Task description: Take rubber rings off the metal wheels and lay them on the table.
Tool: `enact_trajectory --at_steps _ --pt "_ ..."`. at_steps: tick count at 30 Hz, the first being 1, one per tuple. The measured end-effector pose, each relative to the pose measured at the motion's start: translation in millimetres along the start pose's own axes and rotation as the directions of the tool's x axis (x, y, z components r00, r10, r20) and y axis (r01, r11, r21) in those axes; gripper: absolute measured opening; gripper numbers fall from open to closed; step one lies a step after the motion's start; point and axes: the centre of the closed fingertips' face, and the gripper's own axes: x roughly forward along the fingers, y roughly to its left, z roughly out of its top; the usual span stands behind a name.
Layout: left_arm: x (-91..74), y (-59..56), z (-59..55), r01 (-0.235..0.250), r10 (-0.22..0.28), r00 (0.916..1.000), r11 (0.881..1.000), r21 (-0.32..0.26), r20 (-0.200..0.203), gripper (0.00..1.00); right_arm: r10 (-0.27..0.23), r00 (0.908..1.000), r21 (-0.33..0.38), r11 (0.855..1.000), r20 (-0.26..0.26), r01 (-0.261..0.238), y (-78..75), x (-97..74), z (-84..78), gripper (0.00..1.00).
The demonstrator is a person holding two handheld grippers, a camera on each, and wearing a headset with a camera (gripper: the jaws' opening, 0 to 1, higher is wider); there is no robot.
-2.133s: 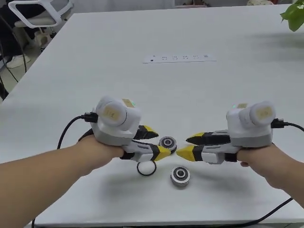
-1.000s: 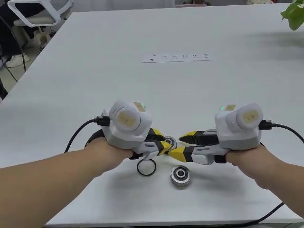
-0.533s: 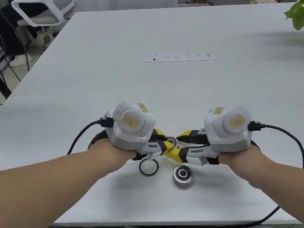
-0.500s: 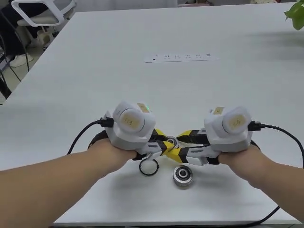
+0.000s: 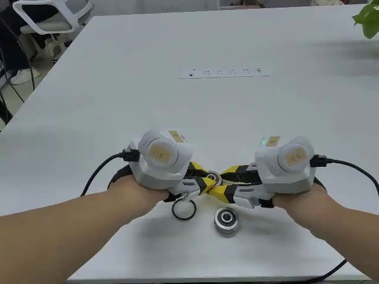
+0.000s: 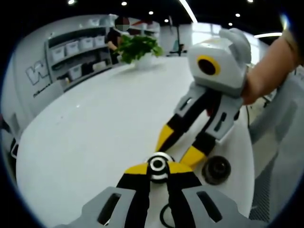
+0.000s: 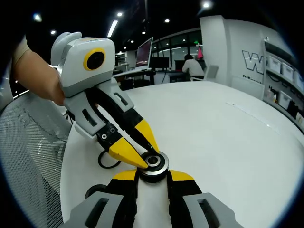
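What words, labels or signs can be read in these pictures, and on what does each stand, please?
"W": big white letter, rest of the word cut off, on the wall.
Marks on the socket strip: too small to read.
Yellow stickers on the left hand-held gripper and right hand-held gripper: too blurred to read.

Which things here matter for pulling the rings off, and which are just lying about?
Job:
- wheel held by the left gripper, with the right gripper at it
- second wheel on the table
- loose rubber ring beside it

Lying about:
- power strip
- plant
- chair
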Motion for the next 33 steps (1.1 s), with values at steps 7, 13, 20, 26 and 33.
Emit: enact_trajectory --at_steps 7,13,20,26,33 --pt "0.1 -0.2 -0.1 -0.001 0.001 1.0000 1.000 0.000 -0.002 0.13 0.001 1.0000 0.023 1.000 0.004 -0.001 -0.2 -4.2 -1.2 0.17" --pt "0.3 -0.2 -0.3 -0.004 0.004 1.0000 1.000 -0.003 -0.002 0.13 0.002 1.0000 0.039 0.999 0.005 -0.002 0.5 -5.9 -3.3 0.11" --pt "0.4 -0.3 -0.4 -0.006 0.006 1.0000 1.000 -0.004 -0.003 0.13 0.008 0.9999 0.063 0.998 0.006 -0.008 1.5 -7.3 -4.6 0.07" --pt "0.4 -0.3 -0.6 -0.006 0.006 1.0000 1.000 -0.005 -0.004 0.13 0.013 0.9999 0.092 0.996 0.011 -0.014 1.3 -9.9 -5.8 0.00" --pt "0.3 -0.3 -0.6 -0.010 0.010 0.9999 1.000 -0.005 -0.004 0.13 0.014 0.9985 0.248 0.968 0.053 -0.027 -0.3 -12.8 -4.4 0.00"
